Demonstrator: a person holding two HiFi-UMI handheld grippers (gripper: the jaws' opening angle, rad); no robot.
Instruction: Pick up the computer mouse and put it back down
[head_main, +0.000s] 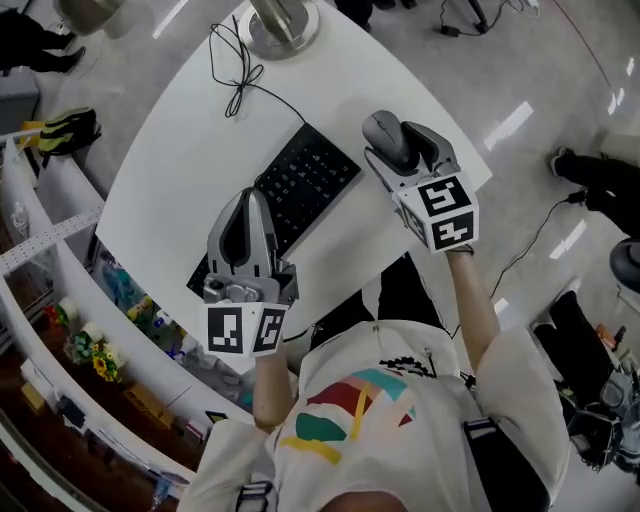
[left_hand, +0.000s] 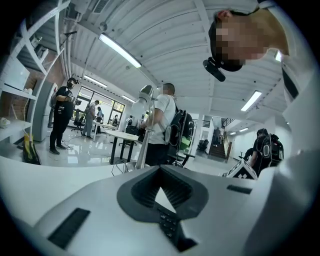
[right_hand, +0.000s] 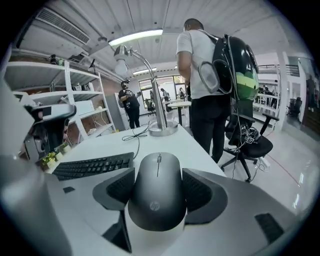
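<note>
The right tool (head_main: 392, 150) is set wide around the computer mouse (right_hand: 157, 192); both pads lie against the sides of the mouse, which sits centred between the jaws with its scroll wheel pointing away from the tool body. The mouse is at the right-hand part of the white surface (head_main: 180, 170), just right of the black keyboard (head_main: 305, 180). Whether the mouse rests on the surface or is clear of it cannot be determined. The left tool (head_main: 251, 200) has its jaws together at the tips and holds nothing; it is positioned over the near end of the keyboard. A lamp base (head_main: 283, 22) and a black cable (head_main: 235, 75) occupy the far end.
</note>
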